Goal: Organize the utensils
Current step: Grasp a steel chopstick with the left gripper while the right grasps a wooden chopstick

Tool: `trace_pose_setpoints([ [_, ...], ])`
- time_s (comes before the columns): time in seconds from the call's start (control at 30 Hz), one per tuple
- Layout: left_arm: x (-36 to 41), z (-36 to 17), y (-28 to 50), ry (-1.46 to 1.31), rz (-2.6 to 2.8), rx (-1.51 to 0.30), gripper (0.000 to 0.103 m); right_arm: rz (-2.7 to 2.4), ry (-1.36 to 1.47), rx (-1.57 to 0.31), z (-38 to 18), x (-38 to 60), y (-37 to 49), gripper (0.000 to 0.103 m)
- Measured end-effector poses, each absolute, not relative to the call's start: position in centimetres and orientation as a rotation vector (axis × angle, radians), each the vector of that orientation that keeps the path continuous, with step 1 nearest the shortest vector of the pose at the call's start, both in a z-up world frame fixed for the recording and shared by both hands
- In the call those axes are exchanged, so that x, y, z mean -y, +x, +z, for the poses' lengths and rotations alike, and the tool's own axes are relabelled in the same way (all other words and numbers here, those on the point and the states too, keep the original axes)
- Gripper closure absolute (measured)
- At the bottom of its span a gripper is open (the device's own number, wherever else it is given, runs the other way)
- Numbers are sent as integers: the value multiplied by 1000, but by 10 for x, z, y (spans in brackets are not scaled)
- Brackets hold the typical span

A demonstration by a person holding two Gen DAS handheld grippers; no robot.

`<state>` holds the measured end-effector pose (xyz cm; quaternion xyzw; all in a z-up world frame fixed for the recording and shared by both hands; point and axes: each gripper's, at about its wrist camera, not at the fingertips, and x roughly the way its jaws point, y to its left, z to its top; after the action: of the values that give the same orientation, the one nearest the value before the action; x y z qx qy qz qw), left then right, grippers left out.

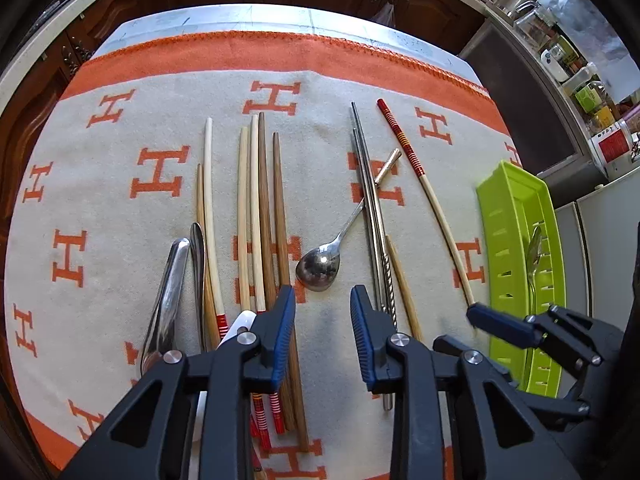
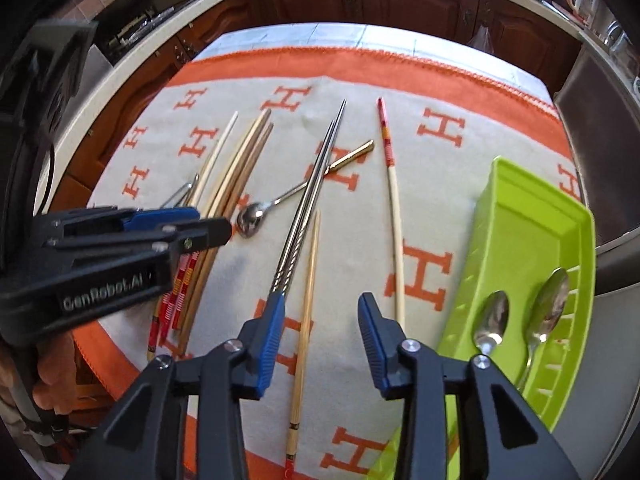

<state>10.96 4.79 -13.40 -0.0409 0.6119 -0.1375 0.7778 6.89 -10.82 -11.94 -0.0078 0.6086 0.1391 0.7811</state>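
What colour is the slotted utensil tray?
Lime green tray; the right wrist view shows it best.

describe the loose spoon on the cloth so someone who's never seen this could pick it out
Start at the green tray on the right edge of the H-patterned cloth, then move left past the steel chopsticks. The loose spoon lies mid-cloth, bowl toward the camera, handle angling away under those chopsticks. Unlike the other spoons, its handle has a gold tip.
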Motion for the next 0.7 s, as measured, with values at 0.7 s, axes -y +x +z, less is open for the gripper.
trace_pose_setpoints([
  [0.7,-34,-154,117,-128,-350,-1346,77,232,-184,-1275,-148,90,16,89],
])
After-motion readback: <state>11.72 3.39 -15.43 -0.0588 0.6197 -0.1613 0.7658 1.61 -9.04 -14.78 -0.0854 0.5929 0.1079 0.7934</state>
